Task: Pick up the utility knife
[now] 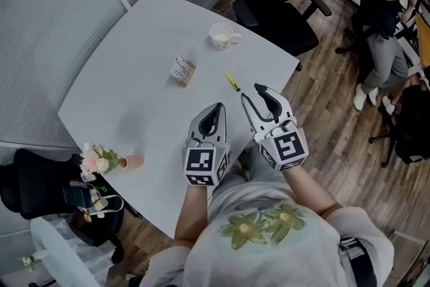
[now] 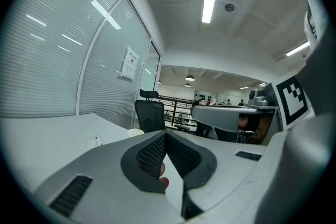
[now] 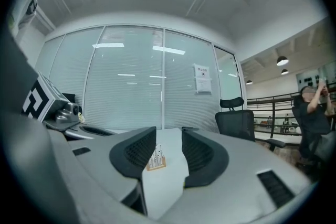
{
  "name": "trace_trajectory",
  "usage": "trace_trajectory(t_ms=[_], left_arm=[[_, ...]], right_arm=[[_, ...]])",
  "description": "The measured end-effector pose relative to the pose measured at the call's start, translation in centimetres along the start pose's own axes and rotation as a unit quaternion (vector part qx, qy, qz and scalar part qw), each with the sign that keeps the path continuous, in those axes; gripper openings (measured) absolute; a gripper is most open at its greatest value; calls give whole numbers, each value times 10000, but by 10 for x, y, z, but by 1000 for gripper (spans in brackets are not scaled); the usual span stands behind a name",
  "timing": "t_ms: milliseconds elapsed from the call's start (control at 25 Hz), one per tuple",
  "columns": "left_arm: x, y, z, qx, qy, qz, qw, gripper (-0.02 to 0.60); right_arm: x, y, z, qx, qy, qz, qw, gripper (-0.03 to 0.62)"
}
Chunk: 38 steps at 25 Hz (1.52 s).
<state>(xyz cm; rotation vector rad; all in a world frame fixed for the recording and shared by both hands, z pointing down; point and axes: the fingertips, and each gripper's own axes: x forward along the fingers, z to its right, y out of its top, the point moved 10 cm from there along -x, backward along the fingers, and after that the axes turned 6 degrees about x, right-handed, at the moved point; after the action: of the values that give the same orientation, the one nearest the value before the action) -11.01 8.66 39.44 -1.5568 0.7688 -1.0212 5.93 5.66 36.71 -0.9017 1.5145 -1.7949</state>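
1. You hold two grippers over the table's (image 1: pixel 134 44) near side. Your left gripper (image 1: pixel 218 107) is clenched on nothing, and your right gripper (image 1: pixel 251 92) has its jaws apart and empty.
2. One yellow knife (image 1: pixel 232 82) lies on the table just beyond the right gripper, untouched.
3. The table also holds one cup (image 1: pixel 222 35), one box (image 1: pixel 183 70) and one flower pot (image 1: pixel 133 161).

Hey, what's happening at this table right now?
A person holds a gripper in each hand over a white table. The right gripper is open and empty, close to the yellow utility knife, which lies untouched. The left gripper is shut, holding nothing. A cup and a small box sit farther off.
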Motion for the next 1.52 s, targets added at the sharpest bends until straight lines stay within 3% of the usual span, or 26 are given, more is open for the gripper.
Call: trace_trajectory(t_ms=[200,960,1520], left_arm=[[10,-1,-10,-50,33,-15,10000,0],[60,1,-24,-223,478,-147,9985,0],[85,-11,-50,-393,851,-468,9945,0]], right_arm=[[14,2,9,-29,-37,57,10000,210],[68,0,46,-123,359,-304,9988,210],[117,-42,66,-3,502,-1054,9932,210]])
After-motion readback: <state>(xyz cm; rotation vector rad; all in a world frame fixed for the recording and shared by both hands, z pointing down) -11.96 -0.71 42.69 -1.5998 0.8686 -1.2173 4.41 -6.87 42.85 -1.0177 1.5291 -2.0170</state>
